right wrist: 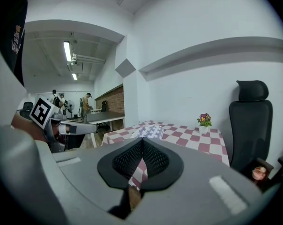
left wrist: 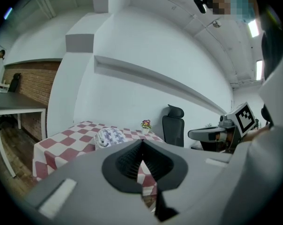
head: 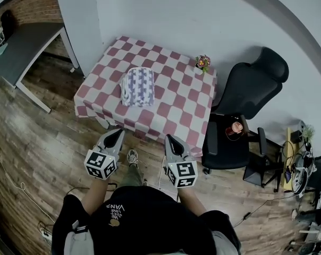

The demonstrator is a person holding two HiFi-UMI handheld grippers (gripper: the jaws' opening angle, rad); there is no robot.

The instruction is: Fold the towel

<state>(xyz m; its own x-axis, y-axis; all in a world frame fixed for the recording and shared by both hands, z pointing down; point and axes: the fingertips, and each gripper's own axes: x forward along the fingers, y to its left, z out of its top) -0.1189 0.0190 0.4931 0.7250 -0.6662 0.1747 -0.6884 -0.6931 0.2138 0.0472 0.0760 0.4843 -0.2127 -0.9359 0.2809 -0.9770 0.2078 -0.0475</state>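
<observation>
Lying as a compact, roughly rectangular bundle, the purple-and-white patterned towel (head: 137,86) is placed near the middle of the surface (head: 176,110), which is draped with a red-and-white checked cloth. The towel is touched by neither tool. A small pot of flowers (head: 203,63) is set at the far right corner of the same surface, well apart from the towel.

The left tool (head: 117,134) and the right tool (head: 169,139) are held side by side short of the near edge of the surface, over the wooden floor (head: 38,142), and both are pointed toward the towel. Each tool is closed, its ridged jaws brought together with nothing caught between them; this is shown in both gripper views.

A black office chair (head: 251,84) is stationed just beside the right edge of the surface, with a small reddish item (head: 236,127) resting on its seat. A grey desk (head: 22,47) is seen at the far left, well apart.
</observation>
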